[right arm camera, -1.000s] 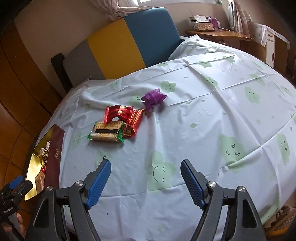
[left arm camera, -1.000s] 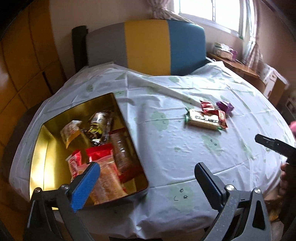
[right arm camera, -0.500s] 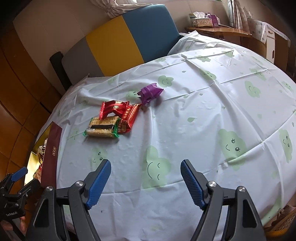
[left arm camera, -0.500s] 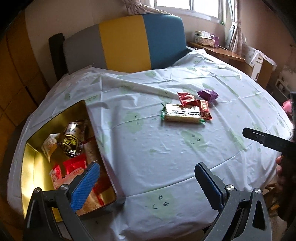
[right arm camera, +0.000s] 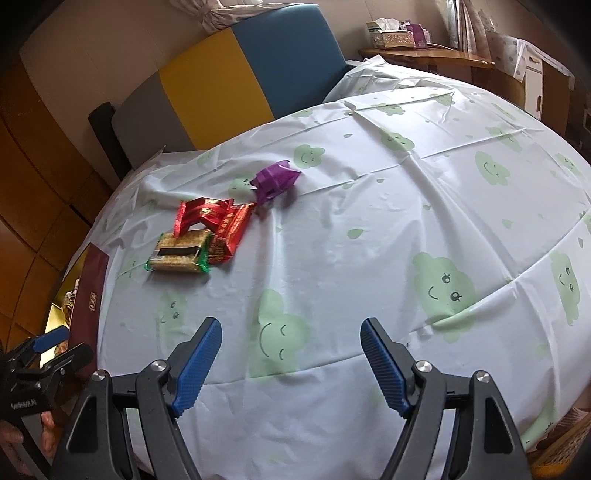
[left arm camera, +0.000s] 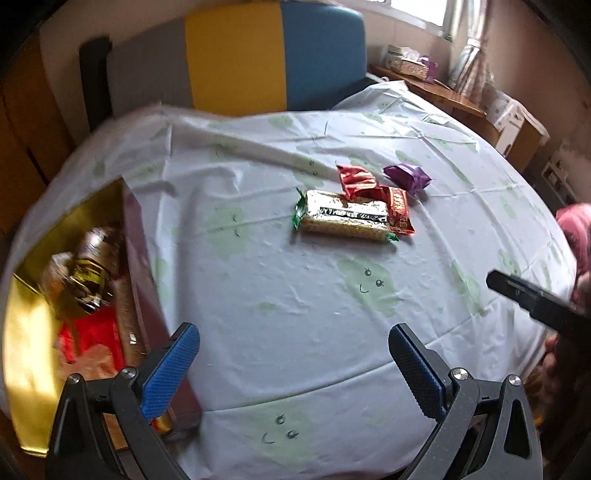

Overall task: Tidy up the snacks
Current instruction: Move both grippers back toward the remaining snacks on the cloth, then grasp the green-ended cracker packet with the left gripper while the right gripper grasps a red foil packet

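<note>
A small heap of snacks lies mid-table on the white cloth: a long cracker packet point(left arm camera: 345, 217) point(right arm camera: 181, 253) with green ends, a red packet point(left arm camera: 398, 209) point(right arm camera: 231, 230) beside it, a crumpled red wrapper point(left arm camera: 355, 176) point(right arm camera: 201, 212) and a purple wrapper point(left arm camera: 406, 176) point(right arm camera: 277, 179). A gold-lined box point(left arm camera: 26, 347) point(right arm camera: 88, 295) with maroon sides holds several snacks at the table's left edge. My left gripper point(left arm camera: 293, 356) point(right arm camera: 55, 345) is open and empty, over the cloth just right of the box. My right gripper point(right arm camera: 291, 356) point(left arm camera: 517, 291) is open and empty, near the front edge.
A chair point(left arm camera: 236, 55) point(right arm camera: 229, 77) with grey, yellow and blue panels stands behind the table. A wooden sideboard point(right arm camera: 424, 55) with a tissue box point(right arm camera: 391, 35) lies at the back right. A hand point(right arm camera: 22, 439) holds the left gripper's grip.
The left gripper has swung right, away from over the box and toward the snack heap, which now sits nearer the view's centre. The right gripper has hardly shifted.
</note>
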### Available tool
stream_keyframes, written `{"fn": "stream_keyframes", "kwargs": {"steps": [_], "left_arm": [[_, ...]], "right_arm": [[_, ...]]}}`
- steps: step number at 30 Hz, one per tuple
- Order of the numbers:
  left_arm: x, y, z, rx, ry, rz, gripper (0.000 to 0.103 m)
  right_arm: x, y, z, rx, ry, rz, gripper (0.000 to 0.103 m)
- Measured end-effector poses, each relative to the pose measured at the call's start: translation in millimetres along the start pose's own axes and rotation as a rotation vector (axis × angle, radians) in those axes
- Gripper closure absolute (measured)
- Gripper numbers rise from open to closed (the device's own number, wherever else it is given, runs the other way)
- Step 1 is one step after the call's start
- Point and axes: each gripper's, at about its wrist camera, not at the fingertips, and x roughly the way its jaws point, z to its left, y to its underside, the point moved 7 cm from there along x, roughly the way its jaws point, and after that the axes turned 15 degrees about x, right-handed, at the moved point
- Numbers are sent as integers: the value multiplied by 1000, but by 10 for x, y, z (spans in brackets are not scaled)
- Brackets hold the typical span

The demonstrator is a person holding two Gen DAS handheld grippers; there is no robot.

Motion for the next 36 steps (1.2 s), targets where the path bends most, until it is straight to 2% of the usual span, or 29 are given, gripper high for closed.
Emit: {"fn": "stream_keyframes", "kwargs": {"steps": [5,7,11,15,18,22,24,27,29,31,36], "left_arm": [[193,-142,75,-147,117,56,1],[239,-230,98,-190,141,59,7],[373,-373,126,-273,197,80,14],[634,-497,168,-423,289,143,22],[780,-608,164,-500,315,171,27],[918,-758,113,-495,258,188,27],[991,-828,91,-512,232,197,23],[1074,-968,90,-483,179,194,18],[1132,-1075,89,-455,158,194,17],[1189,-1169,83,-417,140,199,12],[1244,-1259,-7,-292,71,202,5]], "right_arm": [[63,19,-22,8,0,10,24],[91,34,-19,0,3,16,24],[136,43,-18,-9,-1,27,24],[156,36,-5,-16,-8,30,24],[167,32,12,-20,-17,33,24],[191,14,19,-25,-29,34,24],[198,2,16,-25,-36,35,24],[206,-16,15,-23,-44,37,24],[209,-32,11,-19,-52,39,24],[211,-39,7,-15,-60,40,24],[229,-34,23,-42,-63,36,24]]}}
